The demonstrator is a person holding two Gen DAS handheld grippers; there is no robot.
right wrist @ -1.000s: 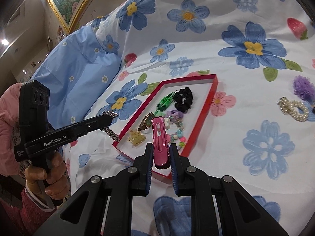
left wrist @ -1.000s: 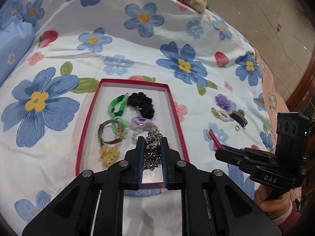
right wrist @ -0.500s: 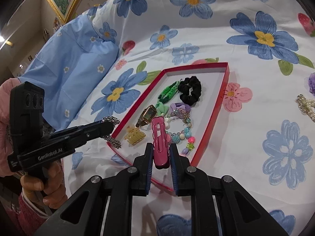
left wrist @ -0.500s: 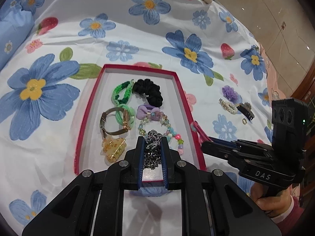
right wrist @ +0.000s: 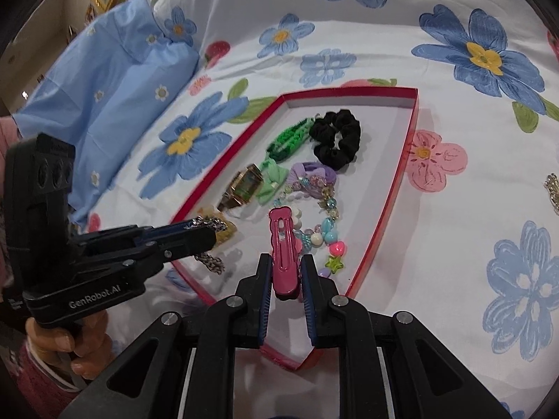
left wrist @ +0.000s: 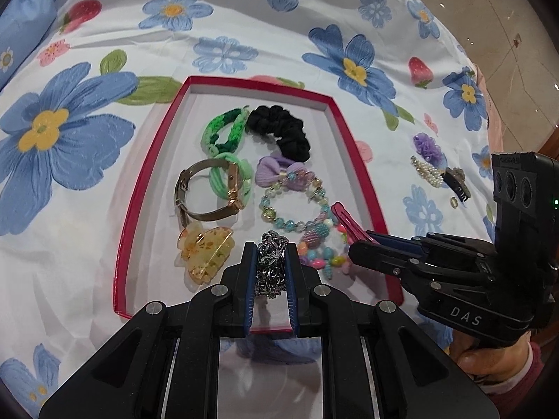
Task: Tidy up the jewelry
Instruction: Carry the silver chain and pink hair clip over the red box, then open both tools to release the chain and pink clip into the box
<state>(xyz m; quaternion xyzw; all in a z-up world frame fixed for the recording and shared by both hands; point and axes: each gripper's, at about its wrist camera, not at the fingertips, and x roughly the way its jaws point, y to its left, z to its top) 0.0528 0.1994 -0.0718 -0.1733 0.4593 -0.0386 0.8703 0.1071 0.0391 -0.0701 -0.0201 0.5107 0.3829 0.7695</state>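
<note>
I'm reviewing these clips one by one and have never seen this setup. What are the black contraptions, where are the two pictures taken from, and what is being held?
There is no robot here: a person holds a black two-finger gripper in each hand, each with a fisheye camera looking along its fingers. The left camera sees the left gripper clamped on a bunched silver metal chain; the right gripper appears at its right edge. The right camera sees the right gripper clamped on a glossy pink hair clip. Both hover over a shallow red-rimmed white tray on a flower-print bedsheet. The tray holds a black scrunchie, green hair ties, a watch, a yellow claw clip and beaded bracelets. A few pieces lie outside on the sheet.
</note>
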